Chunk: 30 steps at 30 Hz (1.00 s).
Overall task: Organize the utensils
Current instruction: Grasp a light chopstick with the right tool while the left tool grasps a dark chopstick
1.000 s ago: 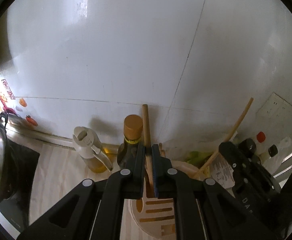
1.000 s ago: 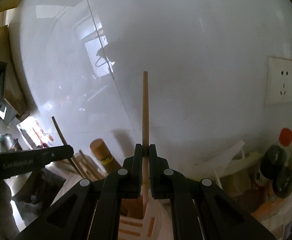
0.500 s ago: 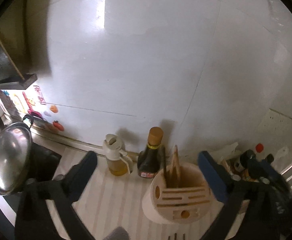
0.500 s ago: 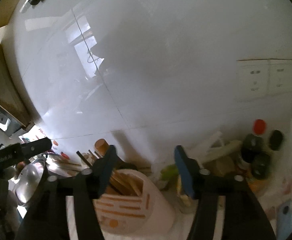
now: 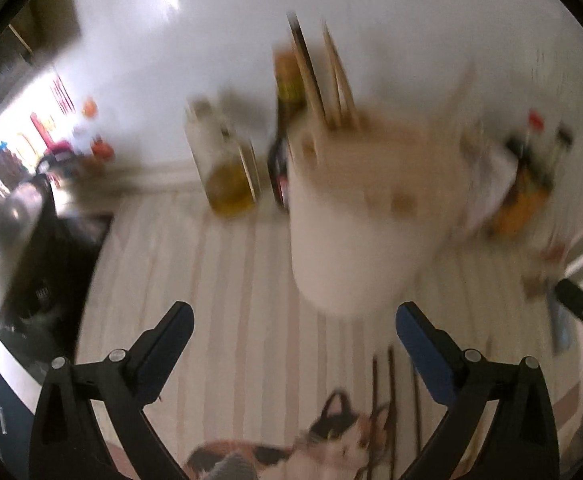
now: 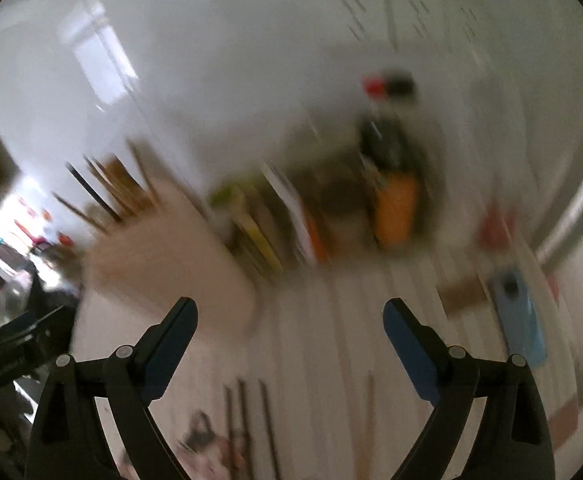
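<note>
Both my left tongs (image 5: 293, 322) and right tongs (image 6: 290, 316) gape wide, holding nothing, and the chopsticks (image 6: 251, 424) lying in front of the holder (image 5: 367, 216) look light, stiff and slippery, so I'd pinch them mid-length.

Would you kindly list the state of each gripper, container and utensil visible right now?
left gripper: open, empty.
right gripper: open, empty.
utensil holder: upright, chopsticks standing in it.
loose chopsticks: lying flat on the counter near the grippers.
oil dispenser: upright, partly filled.
dark sauce bottle: upright, capped.
</note>
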{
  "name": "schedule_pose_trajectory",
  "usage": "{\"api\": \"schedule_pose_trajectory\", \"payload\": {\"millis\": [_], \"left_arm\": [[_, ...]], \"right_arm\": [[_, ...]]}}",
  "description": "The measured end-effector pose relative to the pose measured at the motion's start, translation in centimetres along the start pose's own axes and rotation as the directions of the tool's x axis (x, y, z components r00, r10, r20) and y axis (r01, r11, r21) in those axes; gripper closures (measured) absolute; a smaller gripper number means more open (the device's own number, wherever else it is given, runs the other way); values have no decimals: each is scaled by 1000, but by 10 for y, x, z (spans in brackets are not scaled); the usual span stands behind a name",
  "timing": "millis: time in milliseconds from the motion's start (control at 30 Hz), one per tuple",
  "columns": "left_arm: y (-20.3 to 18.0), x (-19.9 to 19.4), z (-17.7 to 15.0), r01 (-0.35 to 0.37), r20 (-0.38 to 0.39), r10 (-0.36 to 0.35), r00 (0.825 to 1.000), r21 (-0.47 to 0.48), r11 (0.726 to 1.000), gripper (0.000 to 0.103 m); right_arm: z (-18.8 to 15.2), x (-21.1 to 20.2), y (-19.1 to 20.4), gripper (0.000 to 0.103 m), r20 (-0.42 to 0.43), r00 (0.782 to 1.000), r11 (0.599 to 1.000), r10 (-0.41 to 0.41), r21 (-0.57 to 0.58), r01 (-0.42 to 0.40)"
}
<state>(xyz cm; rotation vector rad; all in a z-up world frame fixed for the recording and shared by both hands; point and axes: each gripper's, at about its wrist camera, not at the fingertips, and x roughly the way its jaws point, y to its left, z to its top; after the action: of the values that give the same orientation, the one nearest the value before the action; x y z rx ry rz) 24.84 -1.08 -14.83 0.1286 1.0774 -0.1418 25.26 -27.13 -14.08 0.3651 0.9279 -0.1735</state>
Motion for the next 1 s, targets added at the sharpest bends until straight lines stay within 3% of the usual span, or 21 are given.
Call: {"api": "schedule_pose_trajectory", "payload": {"millis": [167, 400, 600, 633, 767, 900, 933, 1000], "left_arm": [[-22, 48, -45, 1, -146, 7, 989, 54, 999, 0], [-44, 92, -83, 5, -275, 24, 961, 105, 995, 0], [-49, 114, -95, 11, -333, 20, 943, 92, 996, 3], [-50, 116, -96, 23, -337, 9, 941, 90, 996, 8], [-58, 123, -99, 59, -358, -21, 933, 97, 994, 49], [-67, 119, -100, 96, -323, -52, 945, 123, 988, 81], [-70, 118, -101, 103, -323, -56, 945, 131, 986, 96], [-70, 117, -102, 90, -323, -39, 946, 144, 985, 98]], "right_arm": [[-48, 36, -40, 9, -152, 986, 996, -67, 41, 74], [-97, 84, -77, 22, -332, 938, 987, -99, 86, 135], [-120, 116, -86, 44, -433, 895, 987, -106, 61, 147], [-122, 120, -86, 50, -444, 889, 988, -108, 55, 147], [-125, 122, -84, 67, -446, 884, 987, -141, 5, 160], [-130, 123, -79, 85, -436, 877, 978, -202, -50, 201], [-132, 124, -78, 91, -435, 876, 977, -211, -66, 202], [-134, 124, -75, 96, -439, 874, 978, -208, -77, 194]]}}
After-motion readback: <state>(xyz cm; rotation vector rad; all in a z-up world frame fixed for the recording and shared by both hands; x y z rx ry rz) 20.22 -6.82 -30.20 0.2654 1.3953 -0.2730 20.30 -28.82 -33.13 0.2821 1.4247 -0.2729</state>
